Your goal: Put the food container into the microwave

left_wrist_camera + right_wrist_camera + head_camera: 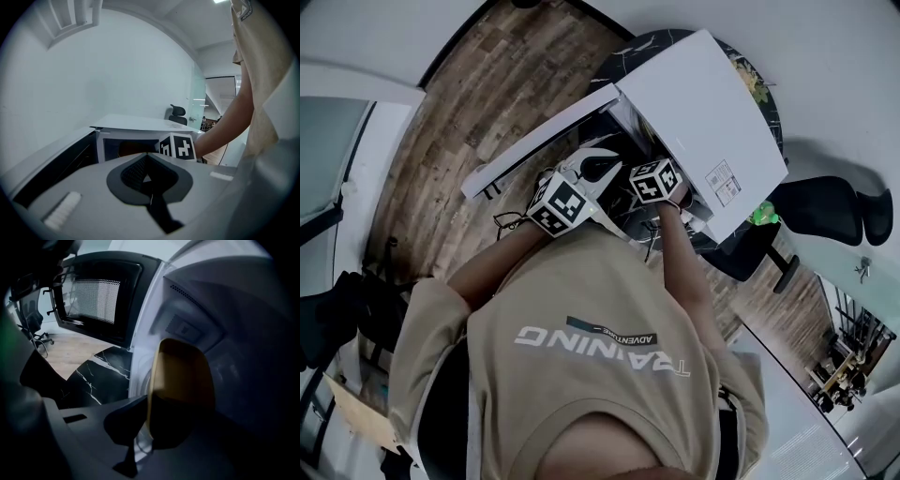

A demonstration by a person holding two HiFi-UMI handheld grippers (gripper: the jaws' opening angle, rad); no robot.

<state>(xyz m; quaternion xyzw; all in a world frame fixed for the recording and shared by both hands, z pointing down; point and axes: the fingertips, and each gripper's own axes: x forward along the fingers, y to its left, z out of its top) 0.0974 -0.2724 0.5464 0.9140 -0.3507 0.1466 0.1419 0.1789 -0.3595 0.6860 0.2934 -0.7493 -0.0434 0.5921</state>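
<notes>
**Amber container inside open microwave**

Amber-yellow rounded food container (182, 376): standing on edge at the centre of the right gripper view, within the cavity of the white box microwave (703, 103). Right tongs (154, 427): pinching the container's lower edge. Black-framed mesh-window door (93, 296): swung open, upper left. Left tongs (146, 159): pressed together on nothing, low centre of the left gripper view, facing the microwave front. Black white-veined marble surface (96, 376): carries the microwave.

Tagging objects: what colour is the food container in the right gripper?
The food container is mustard yellow; clearest in the right gripper view.
</notes>
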